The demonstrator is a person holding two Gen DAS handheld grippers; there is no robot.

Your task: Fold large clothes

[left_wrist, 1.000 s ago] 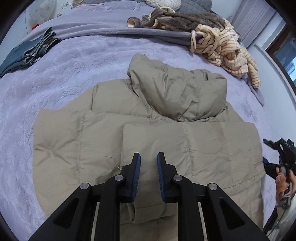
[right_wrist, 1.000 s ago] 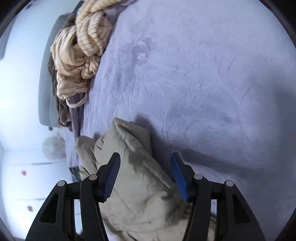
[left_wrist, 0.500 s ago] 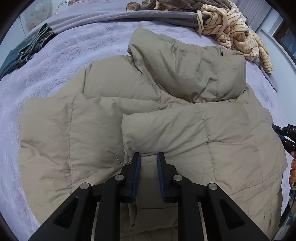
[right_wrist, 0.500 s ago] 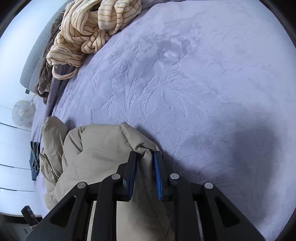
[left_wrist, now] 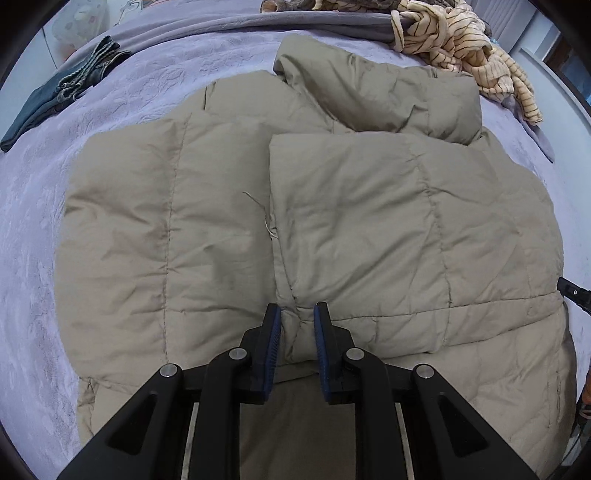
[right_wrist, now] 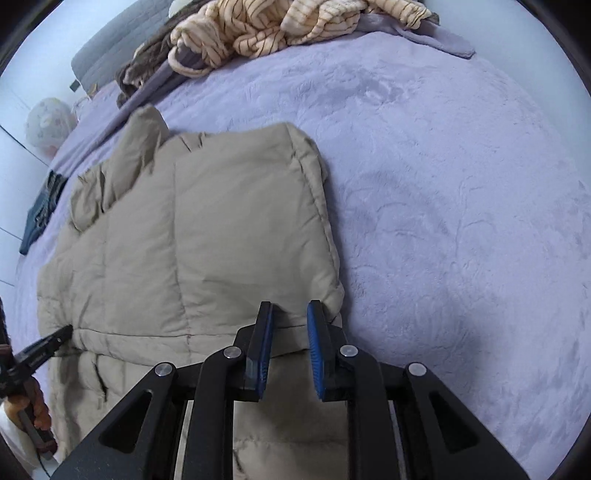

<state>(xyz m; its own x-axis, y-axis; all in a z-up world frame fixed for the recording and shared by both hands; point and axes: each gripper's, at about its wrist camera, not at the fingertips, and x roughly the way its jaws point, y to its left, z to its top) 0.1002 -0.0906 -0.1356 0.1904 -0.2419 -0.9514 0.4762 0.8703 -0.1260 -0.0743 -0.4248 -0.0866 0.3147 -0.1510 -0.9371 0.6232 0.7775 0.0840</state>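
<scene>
Since a second ago, the right gripper [right_wrist: 290, 332] has swung round and narrowed its jaws, now pinching the right-hand edge of the tan puffer jacket [left_wrist: 332, 221] (a folded-over panel). The left gripper [left_wrist: 297, 332] is nearly closed, pinching a fold near the jacket's middle. This jacket lies spread on a lavender bedspread [right_wrist: 461, 221], with striped clothing [left_wrist: 461, 48] and jeans [left_wrist: 55, 99] near the far edge.

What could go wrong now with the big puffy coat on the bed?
The left gripper and the right gripper each pinch only a small bit of the beige puffer jacket, so the slippery, thick fabric might slide out. The flap folded across the front could spring open if either slips. A big pull might also drag the jacket toward the striped garment piled nearby.
</scene>
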